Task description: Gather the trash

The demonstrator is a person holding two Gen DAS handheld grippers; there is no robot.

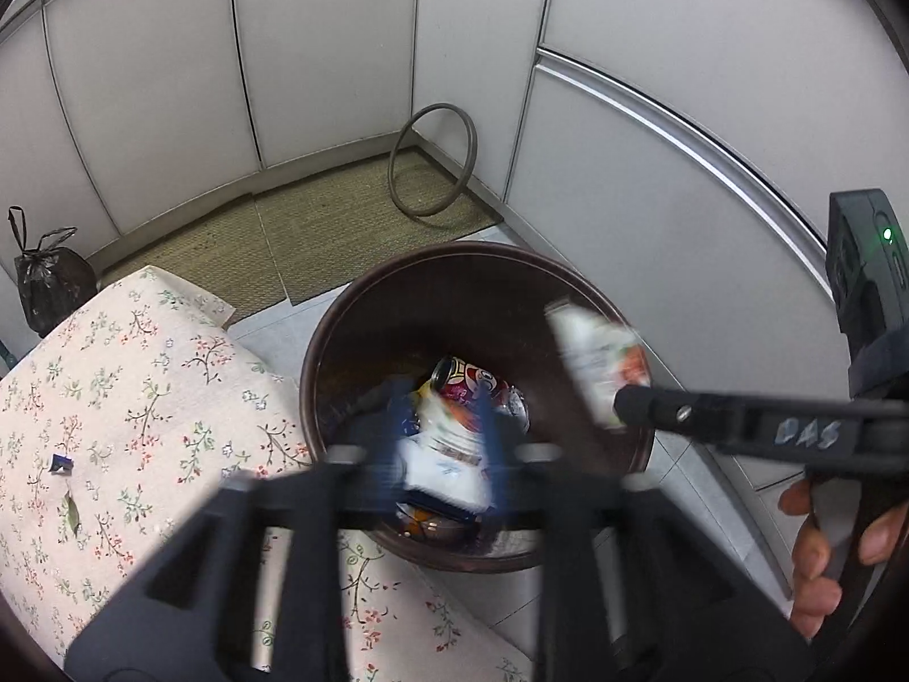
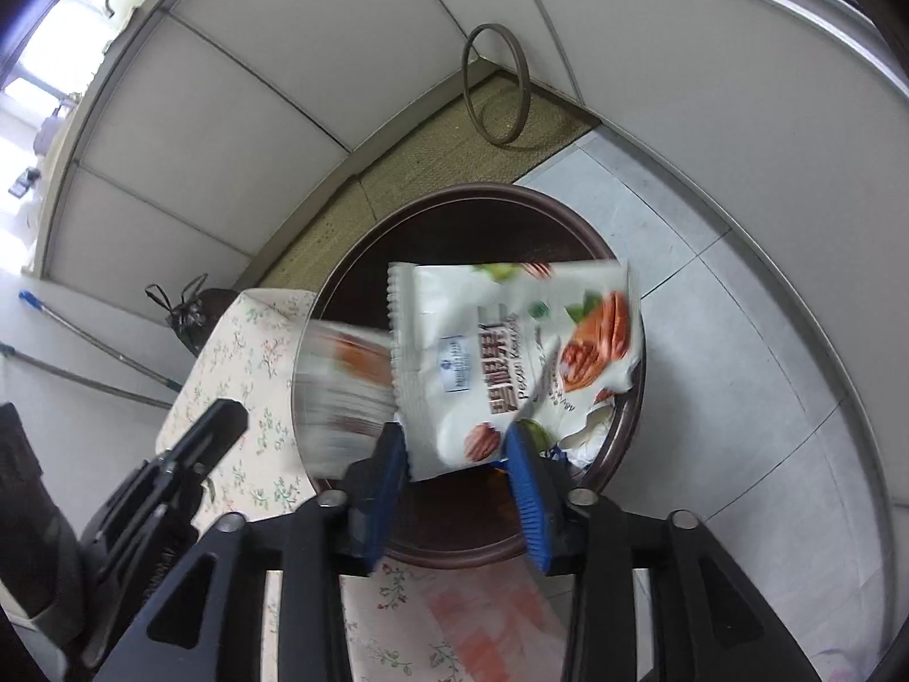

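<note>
A round dark brown trash bin [image 1: 568,278] stands on the floor beside a floral-covered table [image 1: 130,386]; it holds a can [image 1: 471,383] and other wrappers. My left gripper [image 1: 443,443] is blurred above the bin, jaws apart, with a white wrapper [image 1: 449,469] between them. My right gripper [image 2: 457,454] is open over the bin [image 2: 454,196]. A white pecan snack packet [image 2: 511,352] hangs between its blue fingers [image 2: 525,489], seemingly loose. The same packet shows in the left wrist view [image 1: 596,364] at the right gripper's tip. A second blurred wrapper [image 2: 341,386] is left of it.
A brown ring [image 1: 432,159] leans in the corner on a woven mat [image 1: 295,244]. A tied black bag [image 1: 48,284] sits by the wall. White panel walls surround the area. Small scraps [image 1: 62,463] lie on the floral cloth.
</note>
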